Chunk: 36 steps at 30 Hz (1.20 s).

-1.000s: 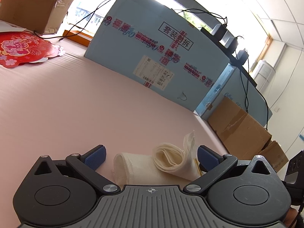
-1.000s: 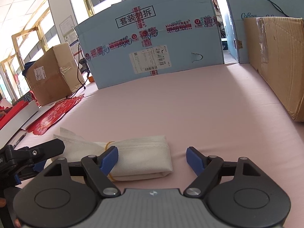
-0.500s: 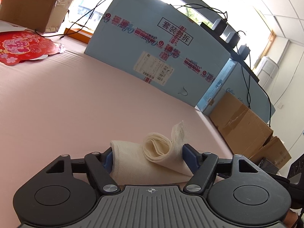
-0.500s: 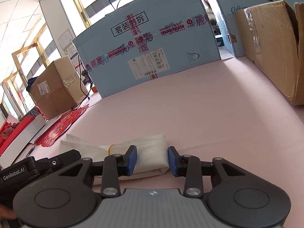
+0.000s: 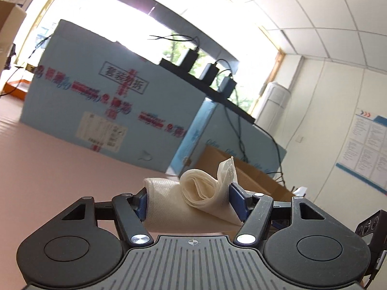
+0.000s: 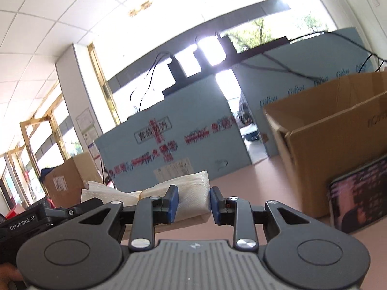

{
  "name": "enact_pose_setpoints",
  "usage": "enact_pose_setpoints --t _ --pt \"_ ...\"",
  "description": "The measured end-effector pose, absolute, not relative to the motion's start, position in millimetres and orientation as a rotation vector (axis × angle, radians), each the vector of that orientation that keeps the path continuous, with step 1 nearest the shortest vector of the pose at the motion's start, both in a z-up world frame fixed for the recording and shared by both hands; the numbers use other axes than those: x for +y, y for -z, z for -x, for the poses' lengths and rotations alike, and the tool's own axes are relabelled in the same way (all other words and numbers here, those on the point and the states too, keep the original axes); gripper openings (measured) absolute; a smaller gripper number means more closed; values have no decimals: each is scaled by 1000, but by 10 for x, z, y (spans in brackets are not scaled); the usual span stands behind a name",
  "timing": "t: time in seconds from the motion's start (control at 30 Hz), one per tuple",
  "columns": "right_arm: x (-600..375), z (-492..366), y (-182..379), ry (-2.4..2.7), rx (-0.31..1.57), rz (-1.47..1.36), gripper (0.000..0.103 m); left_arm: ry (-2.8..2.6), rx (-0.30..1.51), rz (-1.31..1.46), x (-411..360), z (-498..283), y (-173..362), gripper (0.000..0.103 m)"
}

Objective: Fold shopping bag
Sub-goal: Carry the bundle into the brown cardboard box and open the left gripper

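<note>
A pink surface [image 5: 60,169] runs to a big blue carton [image 5: 108,106] ahead of you, with an open brown cardboard box [image 6: 338,130] to your right; your folded white shopping bag [image 5: 183,200] is lifted off the surface, spanning both tools; your left gripper [image 5: 187,201] is clenched on its rolled end; your right gripper [image 6: 193,204] is clamped on the flat folded end [image 6: 193,193]

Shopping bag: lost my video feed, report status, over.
Left tongs shut on the rolled end of the shopping bag. Right tongs shut on its folded end. Bag lifted off the pink table. Nothing in the way.
</note>
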State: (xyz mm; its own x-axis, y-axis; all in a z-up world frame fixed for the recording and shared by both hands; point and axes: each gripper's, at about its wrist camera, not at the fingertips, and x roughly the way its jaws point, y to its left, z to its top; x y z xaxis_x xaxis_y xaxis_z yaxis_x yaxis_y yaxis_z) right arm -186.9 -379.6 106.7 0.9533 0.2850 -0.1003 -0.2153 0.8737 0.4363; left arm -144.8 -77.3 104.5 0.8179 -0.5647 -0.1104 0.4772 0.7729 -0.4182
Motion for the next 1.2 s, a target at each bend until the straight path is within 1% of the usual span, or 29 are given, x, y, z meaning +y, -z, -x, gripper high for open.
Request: enact_pose_setpoints --t 0.23,0.47,0.63,0.87,1.1,1.2 --pt "-4427 1819 -1305 -102 20 -421 31 732 141 311 -1522 1092 -1303 66" --pt "-5094 1445 -1478 63 -23 -419 31 809 167 255 -2309 479 -1368 66" --pt "-5459 1062 -1496 150 15 -383 33 837 213 224 -2775 65 -1343 66" --pt "-5737 658 -1384 214 123 -373 33 835 329 86 -3176 -169 -1208 66" --pt "-5667 650 -1352 227 213 -305 33 823 443 -84 -3348 -141 -1159 66" --pt "-5609 683 -1356 236 276 -270 33 809 469 -107 -3372 -150 -1131 66"
